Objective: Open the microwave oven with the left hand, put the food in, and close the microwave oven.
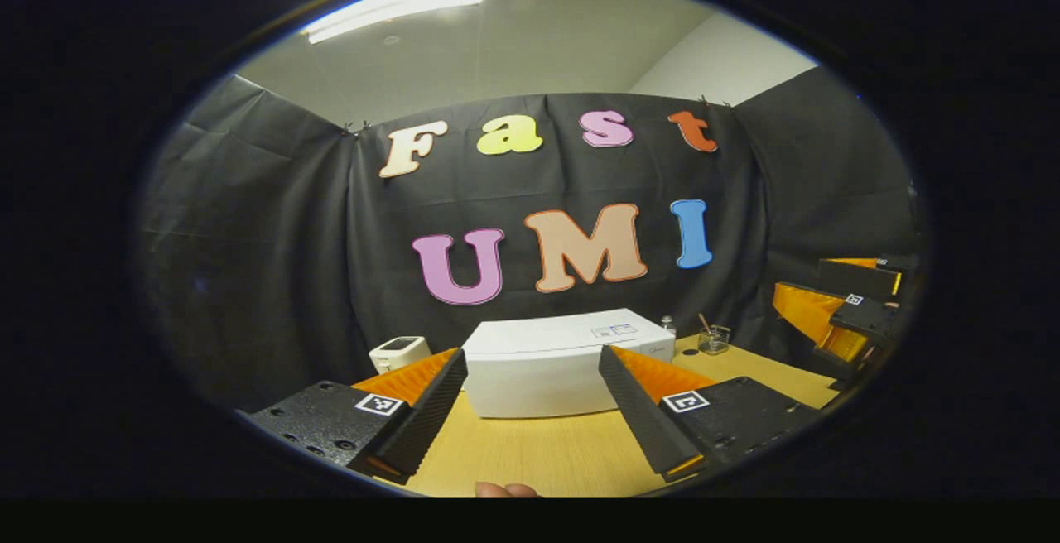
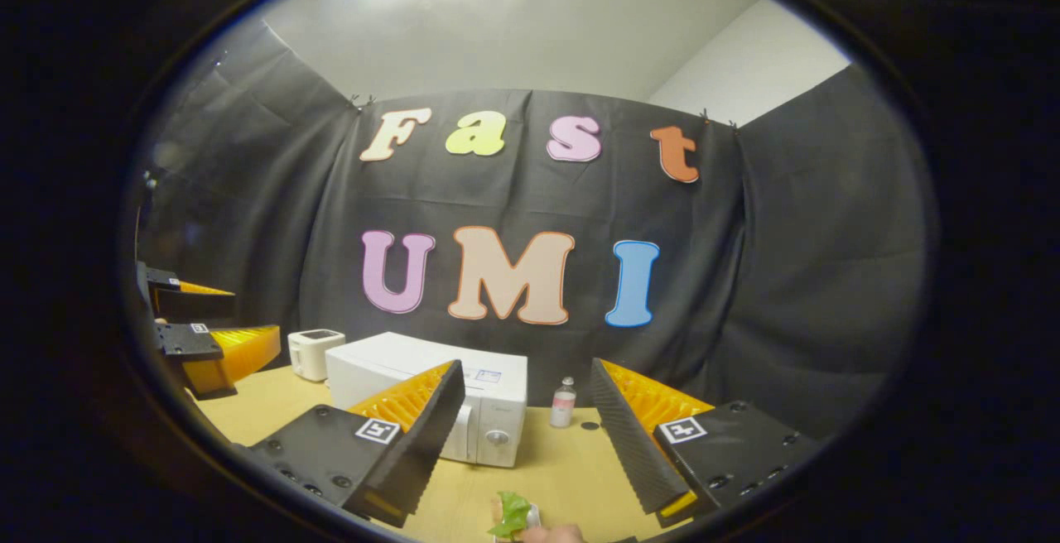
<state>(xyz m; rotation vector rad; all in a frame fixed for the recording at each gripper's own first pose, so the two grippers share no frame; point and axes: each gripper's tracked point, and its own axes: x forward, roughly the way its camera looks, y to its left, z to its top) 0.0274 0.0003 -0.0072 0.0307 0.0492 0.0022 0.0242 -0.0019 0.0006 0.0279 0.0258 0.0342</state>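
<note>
Black cloth walls a pale wooden bench. Both grippers hover wide apart and empty — left gripper facing the microwave straight ahead, door shut; right gripper with the microwave ahead and slightly left. The food (leafy, at a plate's edge) lies just below the right gripper. Risks, as I judge: the left gripper may slip off the door, or shove the light microwave backward. Count: one microwave, one toaster, one small bottle, one glass cup.
</note>
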